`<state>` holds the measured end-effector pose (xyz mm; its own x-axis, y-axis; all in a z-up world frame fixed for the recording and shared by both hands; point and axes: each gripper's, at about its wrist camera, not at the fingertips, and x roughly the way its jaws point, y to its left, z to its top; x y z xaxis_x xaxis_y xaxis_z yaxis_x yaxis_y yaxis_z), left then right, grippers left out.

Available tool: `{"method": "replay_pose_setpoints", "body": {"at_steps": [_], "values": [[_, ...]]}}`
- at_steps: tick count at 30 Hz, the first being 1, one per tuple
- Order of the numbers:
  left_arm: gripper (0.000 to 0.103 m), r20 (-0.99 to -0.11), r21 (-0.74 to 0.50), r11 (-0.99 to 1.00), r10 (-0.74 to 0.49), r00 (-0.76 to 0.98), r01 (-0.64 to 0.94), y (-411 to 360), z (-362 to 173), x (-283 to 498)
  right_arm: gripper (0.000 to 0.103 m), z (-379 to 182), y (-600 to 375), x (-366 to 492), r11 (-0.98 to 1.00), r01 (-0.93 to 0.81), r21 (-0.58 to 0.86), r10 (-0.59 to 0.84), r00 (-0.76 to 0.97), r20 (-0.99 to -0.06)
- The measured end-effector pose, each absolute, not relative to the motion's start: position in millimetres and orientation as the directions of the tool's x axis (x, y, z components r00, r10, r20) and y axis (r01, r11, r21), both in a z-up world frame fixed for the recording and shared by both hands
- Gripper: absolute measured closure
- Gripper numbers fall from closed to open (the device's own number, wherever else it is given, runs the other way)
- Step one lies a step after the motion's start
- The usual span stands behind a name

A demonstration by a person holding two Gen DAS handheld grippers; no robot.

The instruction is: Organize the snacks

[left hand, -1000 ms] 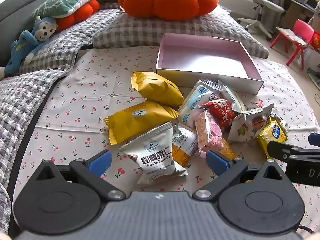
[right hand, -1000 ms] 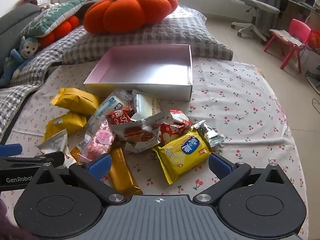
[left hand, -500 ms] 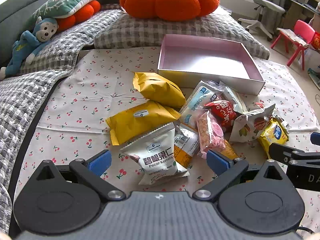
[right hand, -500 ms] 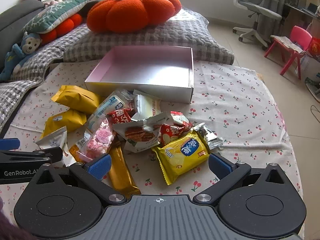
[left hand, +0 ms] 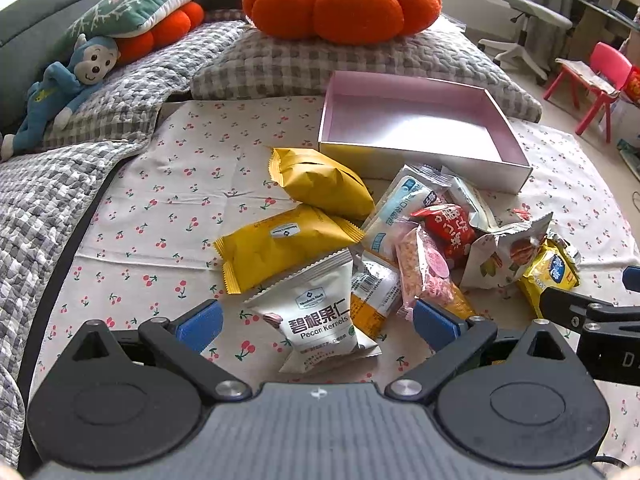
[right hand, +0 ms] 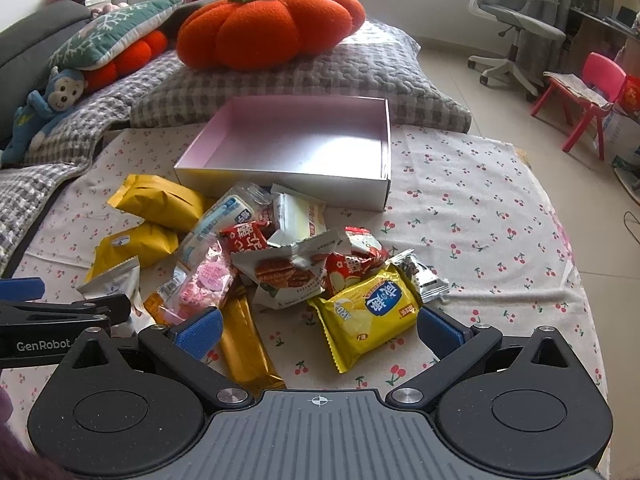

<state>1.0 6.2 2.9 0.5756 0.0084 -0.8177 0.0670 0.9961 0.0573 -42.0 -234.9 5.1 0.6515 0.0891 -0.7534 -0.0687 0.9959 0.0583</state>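
Cherry-print sheet (left hand: 168, 200): pecan kernels pack (left hand: 320, 320) lies centre-frame between spread fingers of empty left gripper (left hand: 316, 320); right gripper (right hand: 318, 330) likewise released.

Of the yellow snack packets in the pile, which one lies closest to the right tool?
The bright yellow packet with a blue oval logo, lying between the open right tool's fingers. The two plain mustard-yellow packets sit far left, near the pink box.

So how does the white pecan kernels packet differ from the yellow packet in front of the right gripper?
The pecan kernels packet is white with dark lettering; the yellow packet carries a blue label. The pecan packet props against neighbouring snacks; the yellow one lies flatter. Both are sealed, outside the box.
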Motion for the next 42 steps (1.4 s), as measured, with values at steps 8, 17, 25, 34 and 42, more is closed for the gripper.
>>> {"method": "replay_pose_setpoints", "body": {"at_steps": [8,17,25,34,42], "values": [[0.001,-0.815,0.054,0.996,0.007,0.579,0.064,6.9,4.0,0.5,0.0,5.2,-234.5,-41.5,0.996,-0.072,0.06,0.092,0.648,-0.756],[0.001,-0.815,0.055,0.996,0.008,0.579,0.064,6.7,3.4,0.7,0.0,5.1,-233.9,-42.1,0.996,-0.071,0.055,0.088,0.649,-0.756],[0.001,-0.812,0.05,0.997,0.004,0.584,0.064,6.7,4.5,0.5,0.0,4.9,-233.3,-42.0,0.996,-0.074,0.056,0.09,0.645,-0.759],[0.001,-0.81,0.047,0.997,0.004,0.586,0.059,7.8,4.8,0.5,0.0,3.4,-231.2,-42.1,0.996,-0.077,0.048,0.087,0.643,-0.761],[0.001,-0.809,0.049,0.997,0.005,0.588,0.059,8.7,5.3,0.7,0.0,4.5,-229.8,-42.7,0.996,-0.082,0.045,0.088,0.648,-0.757]]}}
